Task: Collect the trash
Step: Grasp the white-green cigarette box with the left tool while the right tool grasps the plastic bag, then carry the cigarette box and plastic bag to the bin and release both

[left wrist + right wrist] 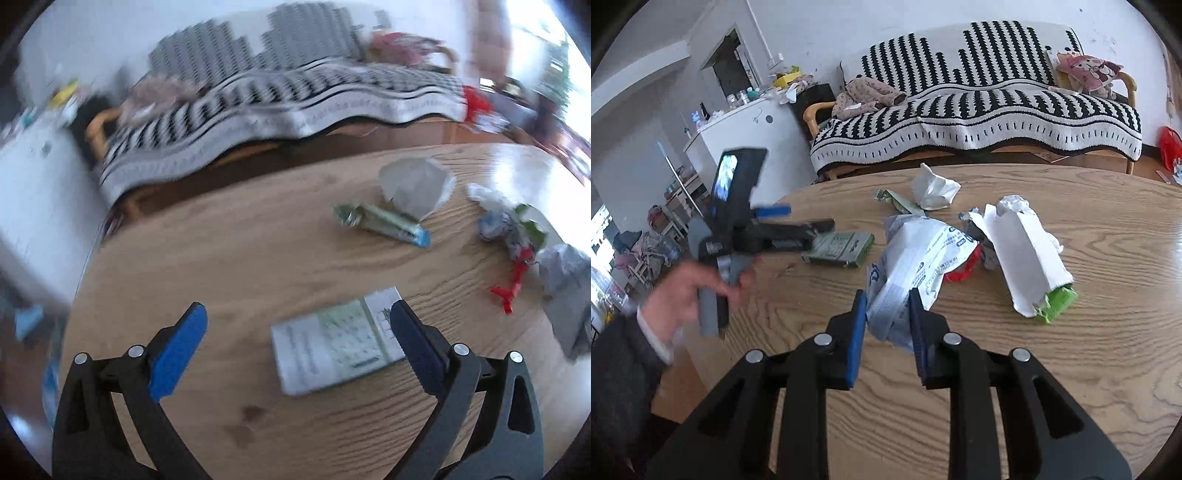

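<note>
Right wrist view: my right tongs (887, 321) pinch a crumpled white bag (916, 254) printed in blue, which rests on the wooden table (1071, 369). Just beside it lie a red scrap (964, 271) and a white paper bag (1023, 254). My left tongs (297, 326) gape wide over a flat box (332, 347), not touching it.

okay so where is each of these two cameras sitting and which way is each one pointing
Left wrist: rides the left claw, open, looking down its blue fingers at a flat grey-green box on the wooden table.
Right wrist: rides the right claw, shut on a crumpled white-and-blue printed plastic bag; the left hand shows.
Shared: table, box, striped sofa.
</note>
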`<control>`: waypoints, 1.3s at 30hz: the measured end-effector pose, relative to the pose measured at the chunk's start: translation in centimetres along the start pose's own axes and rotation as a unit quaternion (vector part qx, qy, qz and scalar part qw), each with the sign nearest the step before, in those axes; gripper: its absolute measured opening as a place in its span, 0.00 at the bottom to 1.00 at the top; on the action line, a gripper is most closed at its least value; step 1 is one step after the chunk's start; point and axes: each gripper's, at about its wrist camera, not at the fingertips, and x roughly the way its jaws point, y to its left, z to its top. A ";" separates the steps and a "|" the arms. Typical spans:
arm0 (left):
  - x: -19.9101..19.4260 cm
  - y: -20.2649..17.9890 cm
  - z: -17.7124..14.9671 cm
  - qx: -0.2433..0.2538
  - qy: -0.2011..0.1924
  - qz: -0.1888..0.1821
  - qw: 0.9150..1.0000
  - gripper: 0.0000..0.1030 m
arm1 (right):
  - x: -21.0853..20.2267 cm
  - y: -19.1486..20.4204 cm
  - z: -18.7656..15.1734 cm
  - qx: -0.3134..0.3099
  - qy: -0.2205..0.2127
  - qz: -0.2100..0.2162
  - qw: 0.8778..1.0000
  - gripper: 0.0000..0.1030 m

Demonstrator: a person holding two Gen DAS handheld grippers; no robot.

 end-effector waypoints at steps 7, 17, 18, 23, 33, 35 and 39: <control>1.5 -1.6 -1.9 0.199 0.051 -0.125 0.971 0.93 | -1.2 -0.7 -0.9 -0.019 0.013 -0.003 1.000 0.23; 6.3 -2.1 0.4 0.172 0.070 -0.133 0.973 0.95 | -1.2 -1.4 -1.7 -0.023 0.032 -0.016 0.999 0.23; 6.1 -2.2 0.2 0.165 0.065 -0.131 0.975 0.95 | -1.5 -1.6 -1.7 -0.021 0.031 -0.016 0.999 0.23; 5.2 -2.0 -0.3 0.092 0.082 -0.140 0.982 0.67 | -3.3 -2.5 -1.6 -0.002 0.020 -0.026 0.999 0.23; -1.2 -8.8 -3.4 0.018 0.094 -0.071 0.993 0.56 | -10.8 -4.6 -2.8 0.031 -0.022 -0.069 0.997 0.23; -3.3 -11.4 -3.8 0.030 0.081 -0.074 0.993 0.56 | -12.7 -5.2 -3.3 0.039 -0.030 -0.083 0.995 0.23; -7.7 -17.8 -3.6 0.037 0.054 -0.112 0.992 0.56 | -17.0 -7.9 -5.1 0.061 -0.040 -0.123 0.990 0.23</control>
